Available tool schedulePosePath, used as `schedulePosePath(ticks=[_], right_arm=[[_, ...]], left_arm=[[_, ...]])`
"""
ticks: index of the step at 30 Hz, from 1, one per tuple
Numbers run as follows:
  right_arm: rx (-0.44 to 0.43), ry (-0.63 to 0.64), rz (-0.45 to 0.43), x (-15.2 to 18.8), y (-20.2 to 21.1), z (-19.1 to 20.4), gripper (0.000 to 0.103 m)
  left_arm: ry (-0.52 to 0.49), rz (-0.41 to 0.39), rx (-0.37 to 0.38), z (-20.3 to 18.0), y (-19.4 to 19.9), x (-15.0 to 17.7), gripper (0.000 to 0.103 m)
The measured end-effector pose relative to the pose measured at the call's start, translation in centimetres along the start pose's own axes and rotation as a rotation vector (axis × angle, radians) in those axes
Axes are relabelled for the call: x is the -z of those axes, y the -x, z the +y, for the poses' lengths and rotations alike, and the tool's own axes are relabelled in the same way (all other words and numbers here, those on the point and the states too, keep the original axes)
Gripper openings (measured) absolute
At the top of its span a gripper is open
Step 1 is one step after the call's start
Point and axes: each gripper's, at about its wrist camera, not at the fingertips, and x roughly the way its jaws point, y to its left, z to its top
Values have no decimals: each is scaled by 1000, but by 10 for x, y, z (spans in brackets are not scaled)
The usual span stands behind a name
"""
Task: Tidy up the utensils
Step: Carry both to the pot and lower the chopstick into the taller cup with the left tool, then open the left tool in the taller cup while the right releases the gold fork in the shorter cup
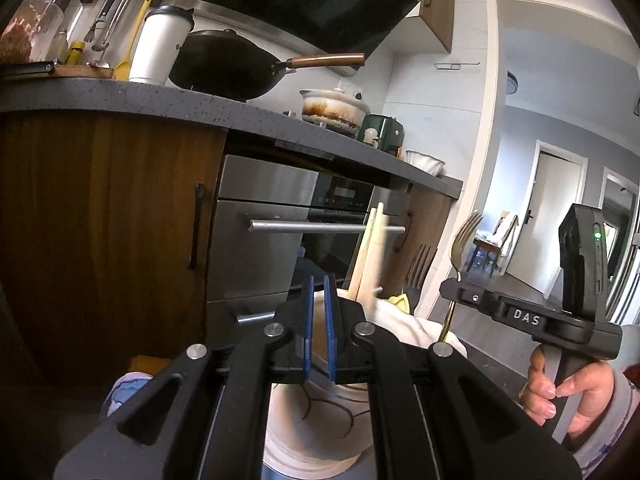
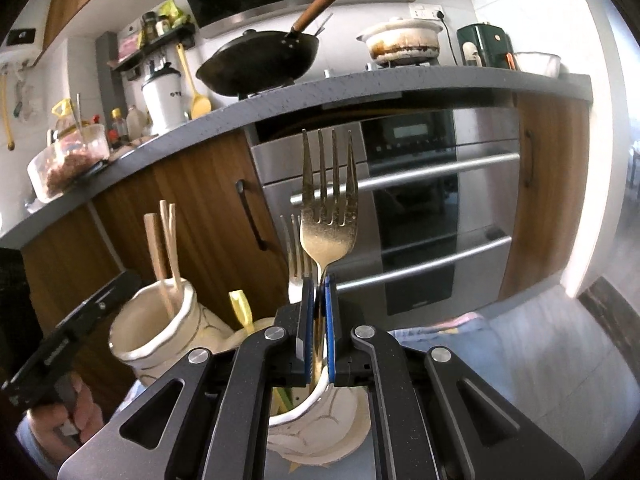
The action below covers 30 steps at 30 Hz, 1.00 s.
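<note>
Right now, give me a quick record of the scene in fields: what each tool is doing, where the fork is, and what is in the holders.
left tool: shut, holding nothing, over the chopstick holder
right tool: shut on the gold fork
fork: upright, tines up, handle going down into the near holder
chopsticks: standing in the chopstick holder
second fork: behind the gold one, tines up
backdrop: oven under a grey counter

We see a black wok (image 2: 260,62) and a stained white pot (image 2: 402,42) up on the grey tabletop (image 2: 360,86) (a white tumbler (image 1: 160,46) stands beside the wok), above a steel oven (image 2: 420,200) and wooden cabinets (image 1: 100,208).
</note>
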Motion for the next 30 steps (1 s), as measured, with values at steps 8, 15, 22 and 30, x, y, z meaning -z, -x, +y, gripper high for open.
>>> schedulePosePath(ticks=[8, 15, 22, 30], right_arm=[[13, 12, 18, -3, -13, 2, 7], [16, 34, 10, -3, -11, 4, 14], [22, 64, -16, -2, 9, 6, 42], [14, 113, -90, 10, 57, 16, 91]], left_arm=[[-20, 27, -6, -3, 4, -1, 7], [-40, 31, -18, -5, 8, -1, 7], [-85, 50, -91, -12, 16, -6, 47], [-137, 50, -130, -25, 34, -12, 74]])
